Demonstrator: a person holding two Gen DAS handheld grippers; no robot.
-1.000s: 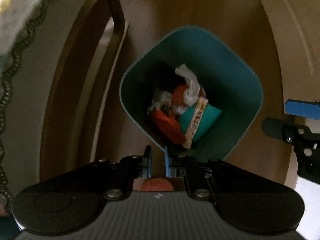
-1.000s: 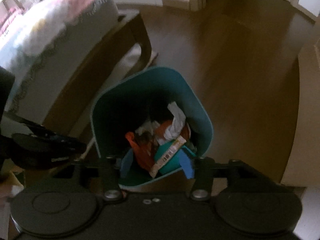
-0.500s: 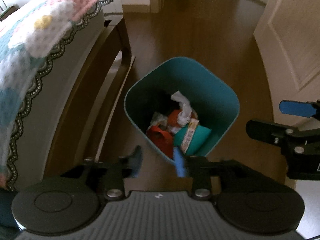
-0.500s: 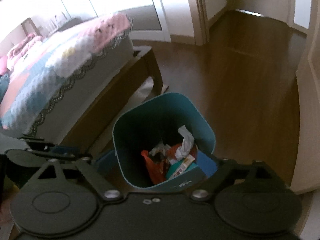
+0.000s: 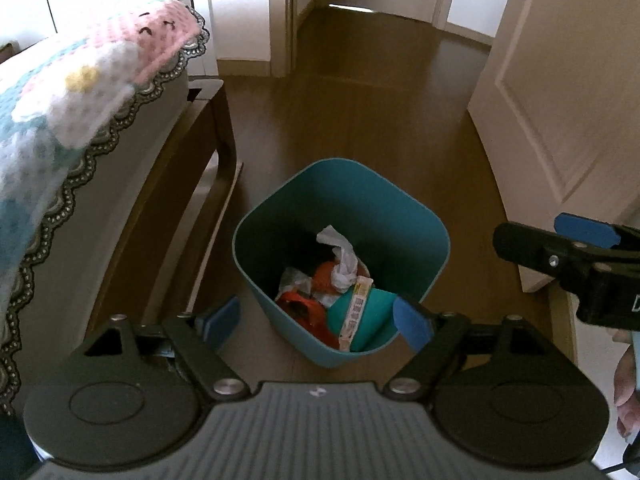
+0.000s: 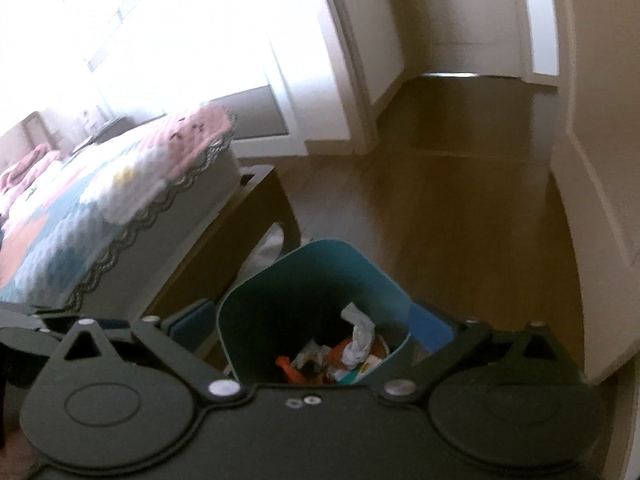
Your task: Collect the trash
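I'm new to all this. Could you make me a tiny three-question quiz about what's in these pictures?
1. True or false: the left claw is holding a piece of trash.
2. What colour is the bin? A red, B teal, C white.
3. What piece of furniture stands beside the bin?

Key:
1. False; its jaws stand open with nothing gripped.
2. B.
3. A bed with a crocheted blanket.

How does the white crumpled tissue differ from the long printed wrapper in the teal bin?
The white crumpled tissue is balled and plain; the long printed wrapper is a flat, narrow strip with printing. The tissue sits on top near the middle of the pile; the wrapper lies lower, against a teal piece, nearer the camera. Both lie loose inside the teal bin, touched by neither gripper.
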